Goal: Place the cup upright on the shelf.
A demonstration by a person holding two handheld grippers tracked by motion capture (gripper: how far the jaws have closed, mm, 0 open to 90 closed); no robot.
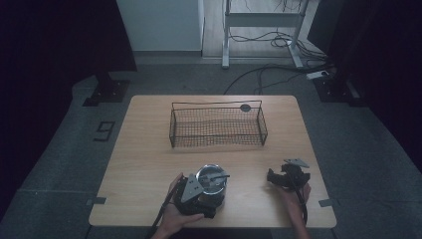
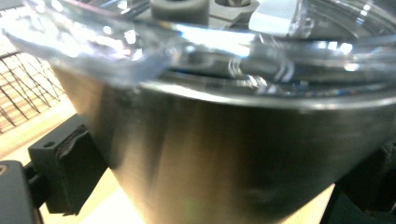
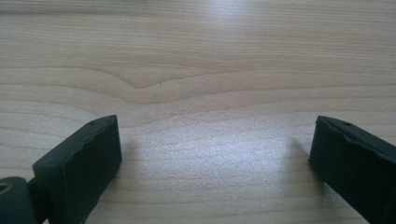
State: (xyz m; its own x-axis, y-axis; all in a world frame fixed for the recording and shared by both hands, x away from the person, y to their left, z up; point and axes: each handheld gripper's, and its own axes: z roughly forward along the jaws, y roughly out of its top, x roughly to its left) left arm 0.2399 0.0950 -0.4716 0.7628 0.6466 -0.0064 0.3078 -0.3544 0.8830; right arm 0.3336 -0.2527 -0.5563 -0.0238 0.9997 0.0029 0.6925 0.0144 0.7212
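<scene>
Left tongs (image 1: 211, 191) clamp the round steel pot with clear lid (image 1: 212, 185); right tongs (image 1: 274, 178) stand apart, idle; transfer to the black wire basket (image 1: 217, 140) at 12 o'clock appears pending.

Left hand-held gripper (image 1: 211, 191) jaws clamped, low near body; right hand-held gripper (image 1: 278, 180) jaws spread wide.

Only legible sign: "9" marker (image 1: 104, 131) on floor, left of table (image 1: 149, 149)
</scene>
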